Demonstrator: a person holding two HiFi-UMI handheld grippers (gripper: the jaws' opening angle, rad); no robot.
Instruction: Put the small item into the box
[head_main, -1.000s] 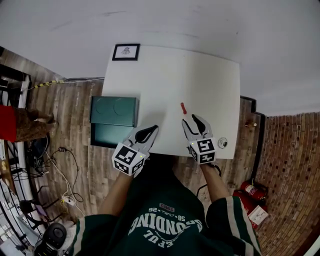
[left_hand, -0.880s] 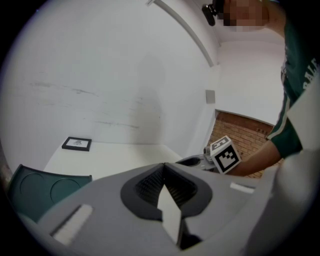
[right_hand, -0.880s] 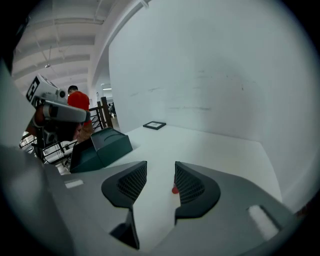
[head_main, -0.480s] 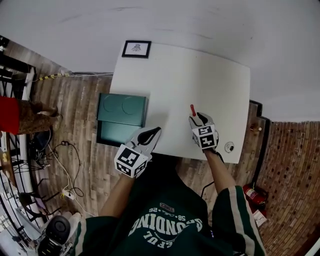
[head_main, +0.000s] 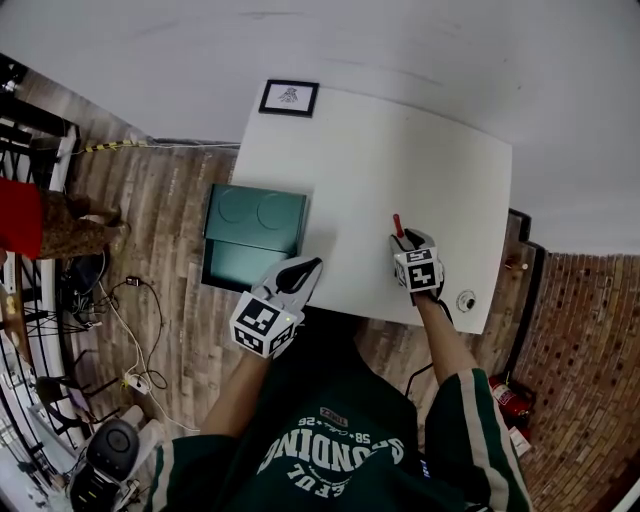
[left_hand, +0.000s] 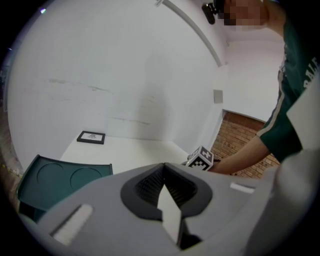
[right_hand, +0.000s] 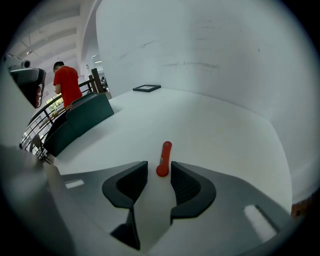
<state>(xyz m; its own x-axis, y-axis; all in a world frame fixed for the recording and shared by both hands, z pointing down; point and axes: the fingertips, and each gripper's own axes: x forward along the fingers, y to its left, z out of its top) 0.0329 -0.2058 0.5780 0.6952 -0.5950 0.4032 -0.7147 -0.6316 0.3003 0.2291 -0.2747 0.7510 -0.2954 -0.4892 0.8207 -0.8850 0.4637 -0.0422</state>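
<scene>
The small item is a short red stick (head_main: 398, 224) lying on the white table (head_main: 360, 150). My right gripper (head_main: 408, 240) is open right behind it. In the right gripper view the red stick (right_hand: 163, 157) has its near end between the tips of my right gripper (right_hand: 159, 172), apart from both pads. The green box (head_main: 254, 234) stands at the table's left edge, its lid with two round marks. My left gripper (head_main: 302, 268) hangs at the table's front edge, beside the box. In its own view my left gripper (left_hand: 164, 176) is shut on nothing.
A framed picture (head_main: 289, 97) lies at the table's far left corner. A small round thing (head_main: 466, 300) sits at the front right corner. A person in red (right_hand: 66, 82) stands beyond the box. Cables (head_main: 125, 340) lie on the wooden floor to the left.
My right gripper has moved forward over the table until its open tips reached the red stick's near end. My left gripper has stayed at the front edge.
</scene>
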